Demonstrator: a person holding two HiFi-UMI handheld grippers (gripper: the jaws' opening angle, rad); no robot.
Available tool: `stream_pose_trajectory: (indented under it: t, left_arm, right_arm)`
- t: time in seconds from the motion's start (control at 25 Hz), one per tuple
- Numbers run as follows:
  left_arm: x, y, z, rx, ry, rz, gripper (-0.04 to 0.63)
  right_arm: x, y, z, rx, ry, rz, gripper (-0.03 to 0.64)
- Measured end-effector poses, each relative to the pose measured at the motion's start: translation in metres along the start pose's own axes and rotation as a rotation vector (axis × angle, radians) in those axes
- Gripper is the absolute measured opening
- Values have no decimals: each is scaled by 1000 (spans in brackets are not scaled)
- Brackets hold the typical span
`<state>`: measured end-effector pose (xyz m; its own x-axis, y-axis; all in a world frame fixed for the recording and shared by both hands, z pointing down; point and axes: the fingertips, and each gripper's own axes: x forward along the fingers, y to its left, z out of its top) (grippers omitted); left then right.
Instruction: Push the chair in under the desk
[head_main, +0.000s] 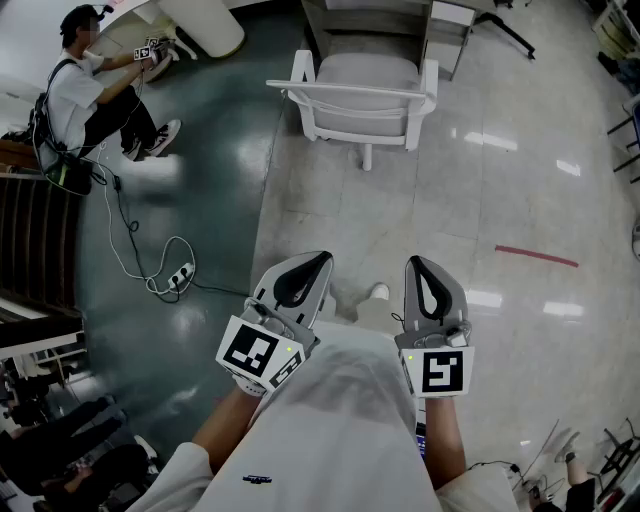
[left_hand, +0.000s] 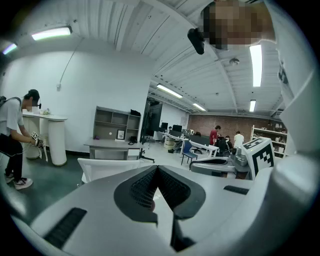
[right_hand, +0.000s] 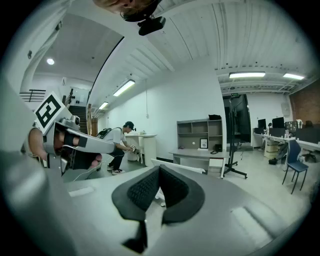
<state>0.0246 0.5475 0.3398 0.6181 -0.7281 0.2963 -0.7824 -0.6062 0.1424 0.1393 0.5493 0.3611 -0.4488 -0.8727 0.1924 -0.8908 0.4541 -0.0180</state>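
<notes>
1. Both tools are nearest, held side by side low over the floor (head_main: 500, 200) in front of the person's body. The left hand-held gripper (head_main: 305, 275) has its jaws fully together with nothing between them. It touches nothing.
2. The right hand-held gripper (head_main: 428, 282) is the same: jaws pressed together, empty, in free air. Both point forward toward the chair.
3. Left of them, a cable (head_main: 130, 250) loops across the darker floor to a power strip (head_main: 182, 275). A red strip (head_main: 537, 256) is stuck to the floor on the right. Neither lies in the straight path ahead.
4. The chair (head_main: 362, 95) stands well apart from both grippers, just in front of the table (head_main: 365, 15). Its backrest faces the person and its seat faces the table's near edge. It is not yet under the table.
5. Handling, as a judgement:
   - It looks like a light, stiff white shell on a single central post.
   - It should move easily on the glossy floor, but may turn if pushed off-centre.
   - Closed jaws suit a push. The best contact seems to be the top rail of the backrest, one gripper near each end, pressing evenly.
6. Farthest left, another person (head_main: 90, 95) crouches, clear of the work.
</notes>
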Motion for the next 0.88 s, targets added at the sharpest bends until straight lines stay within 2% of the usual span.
stream_pose_trajectory:
  t: [0.12, 0.24, 0.4, 0.6, 0.72, 0.88]
  left_arm:
    - [-9, 0, -3, 5, 0, 7, 8]
    - [-21, 7, -5, -15, -12, 14, 8]
    - [-38, 39, -12, -61, -37, 30, 8]
    - [-69, 81, -22, -117, -51, 34, 8]
    - [-77, 110, -15, -148, -92, 38, 8]
    - [-95, 142, -10, -181, -127, 35, 8]
  right_arm:
    - [0, 6, -1, 22, -31, 6, 12]
    - [1, 19, 0, 10, -15, 4, 12]
    - [12, 39, 4, -9, -2, -22, 12]
    - [21, 72, 15, 50, -28, -56, 11]
    - [46, 86, 20, 12, 1, -85, 12]
    - [77, 113, 38, -44, 7, -80, 13]
